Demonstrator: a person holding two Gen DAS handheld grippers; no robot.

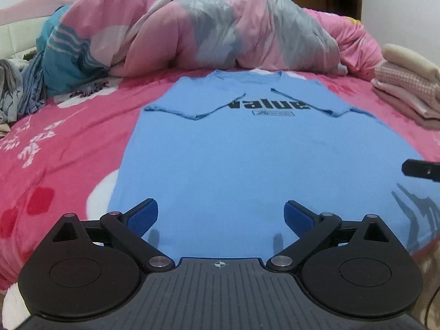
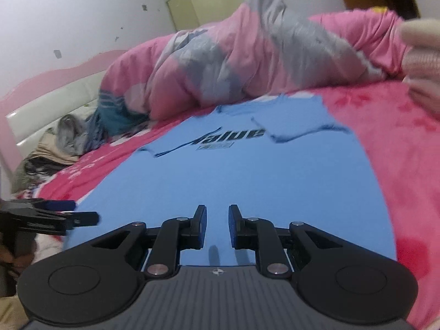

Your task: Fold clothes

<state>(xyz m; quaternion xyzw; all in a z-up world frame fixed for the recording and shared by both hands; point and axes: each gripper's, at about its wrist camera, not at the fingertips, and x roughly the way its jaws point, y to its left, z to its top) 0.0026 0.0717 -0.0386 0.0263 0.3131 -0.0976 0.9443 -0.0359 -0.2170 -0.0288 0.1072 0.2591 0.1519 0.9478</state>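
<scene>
Blue T-shirt (image 1: pixel 247 148) | print "Value" (upside down) | sleeves folded in

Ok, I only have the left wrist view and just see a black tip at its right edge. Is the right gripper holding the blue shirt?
Observer: No. The right gripper has a narrow, empty gap between its jaws, and the blue shirt lies flat below it.
Operator: And how does my left gripper look from that side?
Observer: The left gripper shows side-on at the shirt's near left corner. I cannot tell if it touches the cloth.
</scene>
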